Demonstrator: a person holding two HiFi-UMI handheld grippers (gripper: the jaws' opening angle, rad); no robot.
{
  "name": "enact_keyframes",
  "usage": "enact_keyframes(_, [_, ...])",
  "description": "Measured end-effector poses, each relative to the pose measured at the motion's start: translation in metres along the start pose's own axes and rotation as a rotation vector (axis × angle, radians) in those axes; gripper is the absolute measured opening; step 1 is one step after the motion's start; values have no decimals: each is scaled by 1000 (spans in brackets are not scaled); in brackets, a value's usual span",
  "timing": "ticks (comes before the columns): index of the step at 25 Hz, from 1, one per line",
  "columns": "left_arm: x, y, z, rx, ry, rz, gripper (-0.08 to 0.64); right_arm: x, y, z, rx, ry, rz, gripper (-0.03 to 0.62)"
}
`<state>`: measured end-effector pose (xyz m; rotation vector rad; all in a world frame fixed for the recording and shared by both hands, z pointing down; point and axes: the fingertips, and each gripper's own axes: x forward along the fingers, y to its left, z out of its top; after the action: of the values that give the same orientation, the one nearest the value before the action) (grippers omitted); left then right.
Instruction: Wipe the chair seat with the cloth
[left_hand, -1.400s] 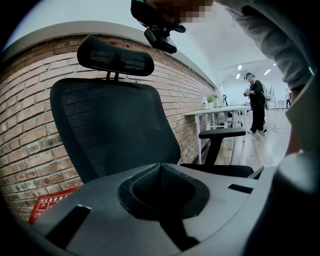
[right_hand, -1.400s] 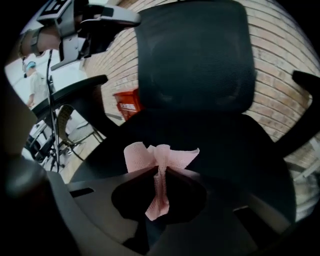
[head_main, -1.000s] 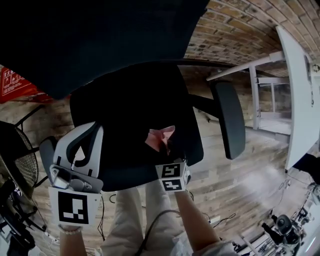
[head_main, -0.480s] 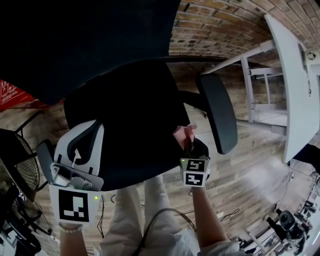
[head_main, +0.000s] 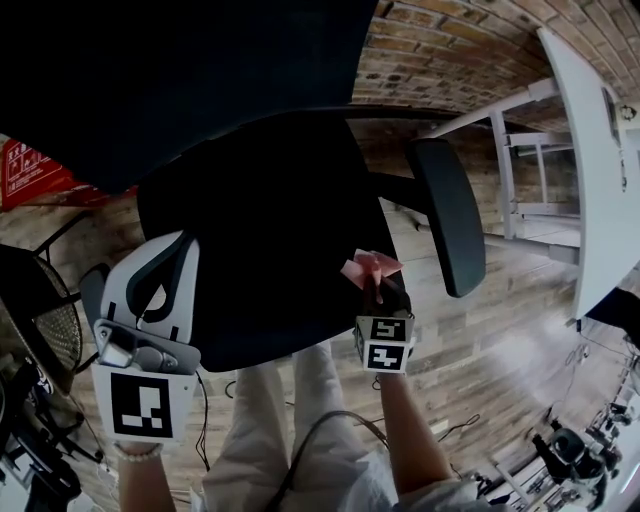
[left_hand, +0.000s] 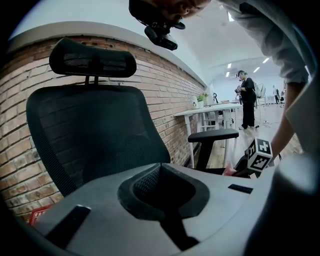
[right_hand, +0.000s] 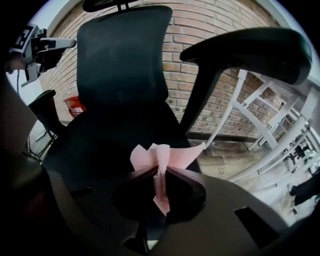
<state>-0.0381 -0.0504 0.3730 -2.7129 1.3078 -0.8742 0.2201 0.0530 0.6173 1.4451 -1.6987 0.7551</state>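
No legible text anywhere; print on red box (head_main: 33, 168) too blurred to read.

the right gripper (right_hand: 159, 172) sits low in the frame, its jaws pinched on a pink cloth (right_hand: 162, 157); the cloth fans out above them. behind, mid-frame, the dark chair seat (right_hand: 107, 137); an armrest (right_hand: 250, 45) fills the upper right.
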Motion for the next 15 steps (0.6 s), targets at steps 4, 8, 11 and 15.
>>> enact_keyframes(4, [-10, 4, -9, -4, 3, 8, 18, 0, 37, -8, -17, 13, 62, 55])
enact_keyframes(8, [-22, 14, -21, -30, 7, 28, 18, -1, 84, -18, -40, 28, 133, 55])
enact_keyframes(11, [-30, 20, -28, -54, 5, 42, 18, -3, 121, -27, -67, 42, 196, 55])
enact_keyframes(15, [-38, 22, -33, -31, 4, 32, 18, -11, 171, -38, -126, 59, 286, 55])
